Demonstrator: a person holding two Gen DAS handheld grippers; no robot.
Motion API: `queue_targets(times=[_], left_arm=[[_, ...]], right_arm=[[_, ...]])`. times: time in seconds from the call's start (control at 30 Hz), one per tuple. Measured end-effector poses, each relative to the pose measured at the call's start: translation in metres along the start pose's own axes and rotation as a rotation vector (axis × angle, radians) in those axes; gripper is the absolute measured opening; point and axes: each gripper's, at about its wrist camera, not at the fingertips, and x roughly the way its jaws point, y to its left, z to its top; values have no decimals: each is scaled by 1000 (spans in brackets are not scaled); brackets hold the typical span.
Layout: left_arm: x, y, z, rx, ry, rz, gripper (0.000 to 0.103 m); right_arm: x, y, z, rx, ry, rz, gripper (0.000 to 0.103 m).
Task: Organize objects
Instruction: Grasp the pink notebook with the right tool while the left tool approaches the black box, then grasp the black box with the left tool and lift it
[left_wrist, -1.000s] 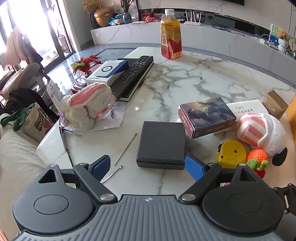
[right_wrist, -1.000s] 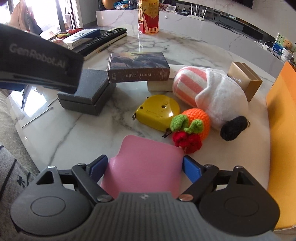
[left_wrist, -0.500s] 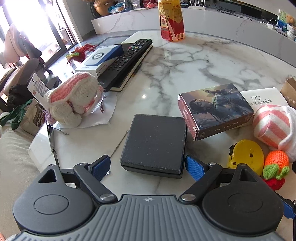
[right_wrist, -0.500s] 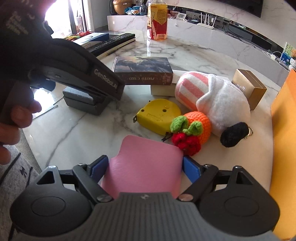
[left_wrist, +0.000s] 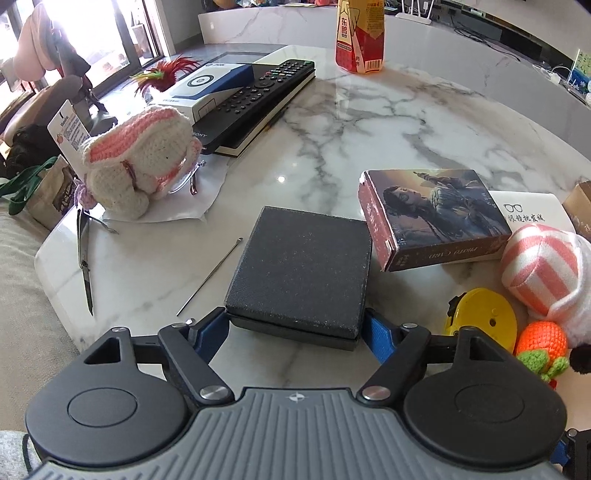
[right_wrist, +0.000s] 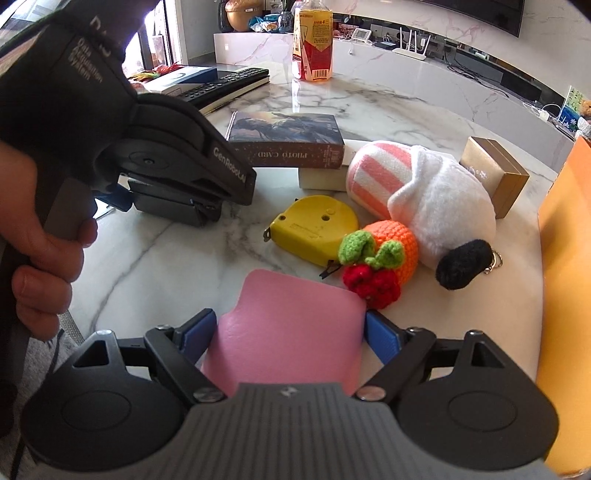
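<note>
A flat black box lies on the marble table. My left gripper is open, with its blue fingers at either side of the box's near end, close to or touching it. In the right wrist view the left gripper covers most of that box. My right gripper is shut on a pink leather pouch and holds it over the table's near edge.
A photo-card box, striped plush, yellow tape measure and crochet orange lie right. A crochet bunny, remote, scissors, metal pick and bottle lie left and behind. A gold box is far right.
My left gripper has moved forward and down until its open fingers flank the black box. The right gripper holds the pink pouch in the same place.
</note>
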Motion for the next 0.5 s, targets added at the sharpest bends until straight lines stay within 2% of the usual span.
queue_targets(times=[0.13, 0.27, 0.5], left_arm=[[-5, -5, -4, 38, -11, 28, 91], [-8, -1, -16, 28, 20, 23, 91], [-6, 15, -18, -55, 70, -3, 93]], right_arm=[[-1, -1, -2, 0, -6, -1, 87], [-1, -1, -2, -4, -8, -1, 87], [0, -3, -2, -13, -10, 10, 87]])
